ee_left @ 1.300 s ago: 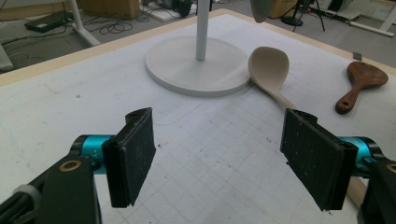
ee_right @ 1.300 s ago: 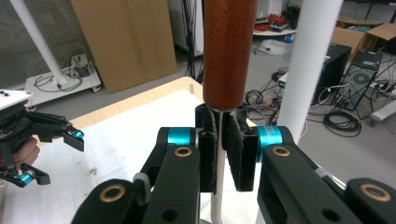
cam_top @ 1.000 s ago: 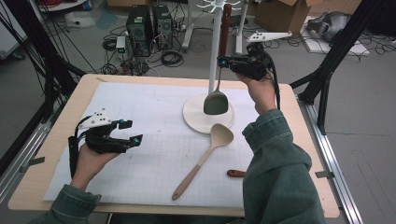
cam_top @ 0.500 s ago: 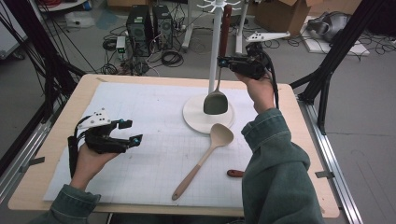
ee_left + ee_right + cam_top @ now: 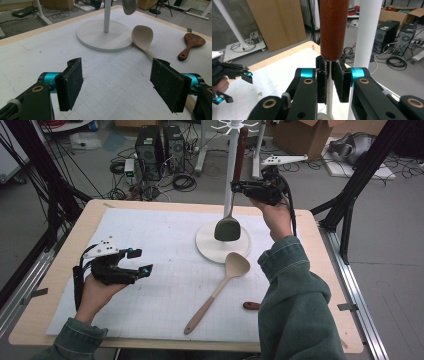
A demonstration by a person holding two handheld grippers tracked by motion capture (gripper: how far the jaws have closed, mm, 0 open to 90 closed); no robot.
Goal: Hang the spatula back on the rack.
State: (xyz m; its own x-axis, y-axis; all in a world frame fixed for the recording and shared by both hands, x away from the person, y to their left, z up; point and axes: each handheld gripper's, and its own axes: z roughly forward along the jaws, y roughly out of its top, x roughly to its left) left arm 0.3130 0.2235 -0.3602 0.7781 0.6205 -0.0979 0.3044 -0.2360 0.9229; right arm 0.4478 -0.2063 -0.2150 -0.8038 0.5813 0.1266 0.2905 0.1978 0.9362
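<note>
One spatula (image 5: 229, 226) hangs on the rack (image 5: 223, 246); right gripper (image 5: 331, 75) fingers, just easing apart, pinch its thin neck; stiff, top-heavy, wooden grip slick; left gripper (image 5: 120, 82) fingers gape, empty.

Even, soft indoor light; slight blur.
</note>
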